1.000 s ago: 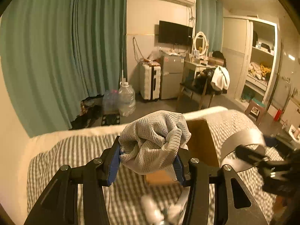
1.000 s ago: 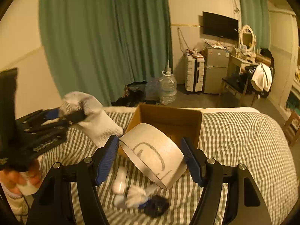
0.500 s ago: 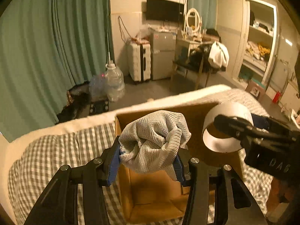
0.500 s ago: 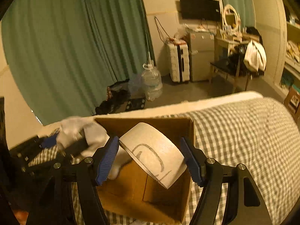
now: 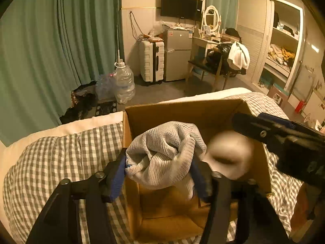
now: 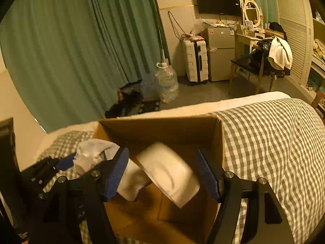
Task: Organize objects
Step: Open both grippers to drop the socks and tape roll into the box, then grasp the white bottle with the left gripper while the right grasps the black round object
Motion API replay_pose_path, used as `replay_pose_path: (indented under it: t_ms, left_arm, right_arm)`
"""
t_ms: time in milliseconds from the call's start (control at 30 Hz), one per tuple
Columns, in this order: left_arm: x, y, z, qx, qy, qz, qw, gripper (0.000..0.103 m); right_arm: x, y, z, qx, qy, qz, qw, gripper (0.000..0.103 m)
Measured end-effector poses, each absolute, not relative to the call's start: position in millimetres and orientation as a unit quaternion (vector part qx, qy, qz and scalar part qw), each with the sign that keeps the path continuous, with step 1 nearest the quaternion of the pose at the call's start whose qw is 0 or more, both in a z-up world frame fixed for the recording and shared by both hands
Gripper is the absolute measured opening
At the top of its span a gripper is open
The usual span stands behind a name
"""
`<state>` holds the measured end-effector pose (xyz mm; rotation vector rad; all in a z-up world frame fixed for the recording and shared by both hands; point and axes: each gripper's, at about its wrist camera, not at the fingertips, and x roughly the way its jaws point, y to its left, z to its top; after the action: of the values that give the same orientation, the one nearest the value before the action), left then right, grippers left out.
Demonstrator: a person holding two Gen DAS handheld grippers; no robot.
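Note:
An open cardboard box (image 5: 182,109) (image 6: 160,126) sits on the checked bed. My left gripper (image 5: 159,174) is shut on a balled grey mesh sock (image 5: 162,154) and holds it over the box's left side; the sock also shows in the right wrist view (image 6: 91,154). My right gripper (image 6: 162,174) is open wide above the box. A white tape roll (image 6: 168,172) sits blurred between its fingers, apart from both pads, over the box interior. It shows blurred in the left wrist view (image 5: 229,154) under the right gripper's body (image 5: 284,140).
The grey-checked bedspread (image 6: 274,142) surrounds the box. Beyond the bed's far edge are green curtains (image 5: 50,50), water jugs (image 5: 124,85), a white suitcase (image 5: 152,61), a small fridge (image 5: 178,55) and a chair with clothes (image 5: 229,59).
Both grippers moved forward over the box. My right gripper's jaws opened and the tape roll left them, dropping blurred toward the box. The left still holds the sock.

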<state>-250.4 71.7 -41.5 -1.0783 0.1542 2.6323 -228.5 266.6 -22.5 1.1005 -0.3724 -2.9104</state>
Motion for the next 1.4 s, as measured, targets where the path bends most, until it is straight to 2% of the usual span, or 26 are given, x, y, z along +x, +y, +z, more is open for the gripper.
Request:
replay_pose_path:
  t_ms: [33, 67, 100, 567, 833, 1167, 1400]
  left_arm:
    - [-249.1, 70.6, -37.8, -0.372, 0.053, 0.916, 0.143, 0.082]
    - [-243.4, 67.7, -29.3, -0.363, 0.049, 0.92, 0.14, 0.094]
    - [-241.9, 66.1, -23.3, -0.358, 0.047, 0.922, 0.139, 0.1]
    - [-162.6, 21.9, 76.5, -0.306, 0.021, 0.947, 0.1, 0.102]
    - [-118.9, 1.1, 87.1, -0.302, 0.007, 0.95, 0.078, 0.102]
    - [-108.0, -10.5, 34.9, -0.326, -0.008, 0.944, 0.056, 0.102]
    - [-117.8, 0.8, -21.5, -0.338, 0.051, 0.939, 0.024, 0.102]
  right_arm:
    - [-225.5, 268.6, -17.6, 0.346, -0.13, -0.929, 0.008, 0.079]
    - [-222.6, 269.2, -13.1, 0.34, -0.139, -0.93, 0.009, 0.086]
    - [-216.6, 271.8, -6.5, 0.332, -0.149, -0.931, 0.005, 0.087]
    - [-116.8, 257.3, 98.5, 0.275, -0.117, -0.954, -0.026, 0.091]
    - [-58.1, 231.0, 132.9, 0.264, -0.07, -0.962, -0.023, 0.091]
    - [-42.0, 221.0, 86.4, 0.3, -0.064, -0.952, -0.017, 0.091]
    - [-54.9, 226.6, 8.0, 0.358, -0.059, -0.931, -0.026, 0.091]
